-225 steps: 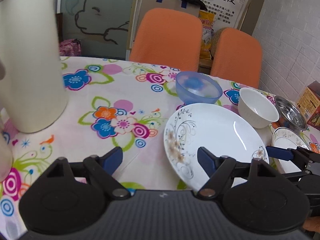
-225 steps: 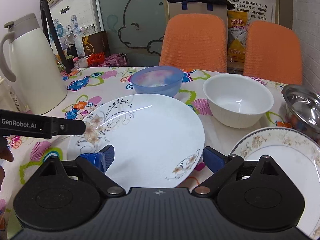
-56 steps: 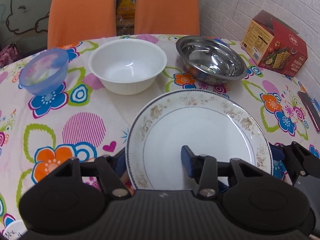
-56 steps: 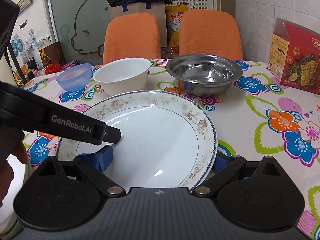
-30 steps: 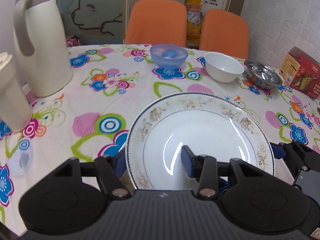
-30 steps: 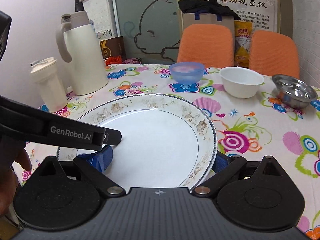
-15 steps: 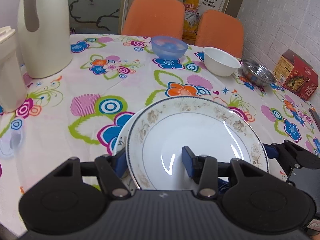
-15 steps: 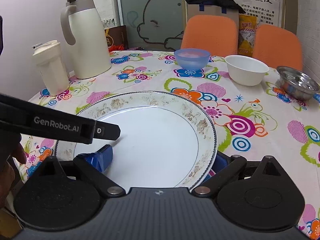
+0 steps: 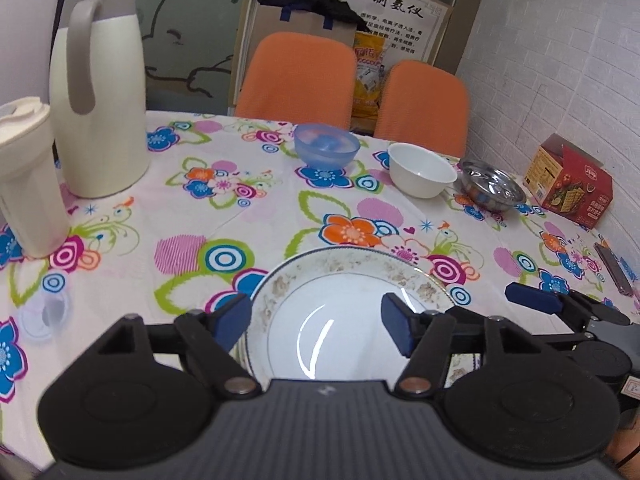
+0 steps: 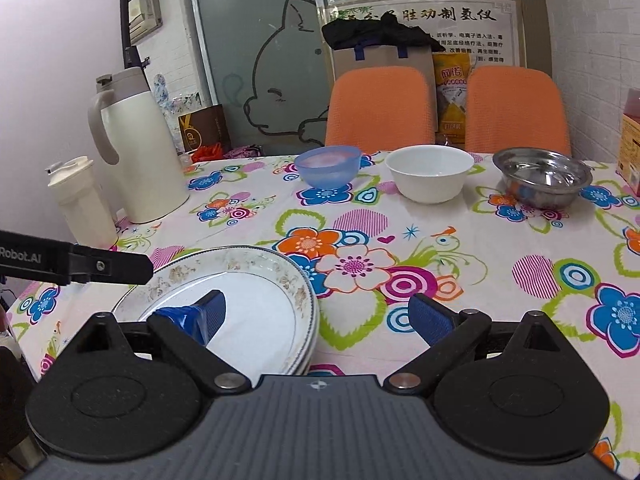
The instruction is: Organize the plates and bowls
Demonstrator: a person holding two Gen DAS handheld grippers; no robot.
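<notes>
Left gripper (image 9: 316, 318) jaws apart over floral-rimmed plate (image 9: 340, 280), stacked at table's 6 o'clock; right wrist view alone shows stack edges (image 10: 308, 344). Right gripper (image 10: 320, 316) jaws apart, plate at 9 o'clock. Blue bowl (image 10: 328, 166), white bowl (image 10: 428, 172), steel bowl (image 10: 540, 176) toward 12

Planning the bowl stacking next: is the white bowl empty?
Empty: the white bowl stands upright, and its visible inside shows only bare white.

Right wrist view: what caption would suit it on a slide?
Open right tool beside stacked floral-rimmed plates, with blue, white and steel bowls lined up beyond.
</notes>
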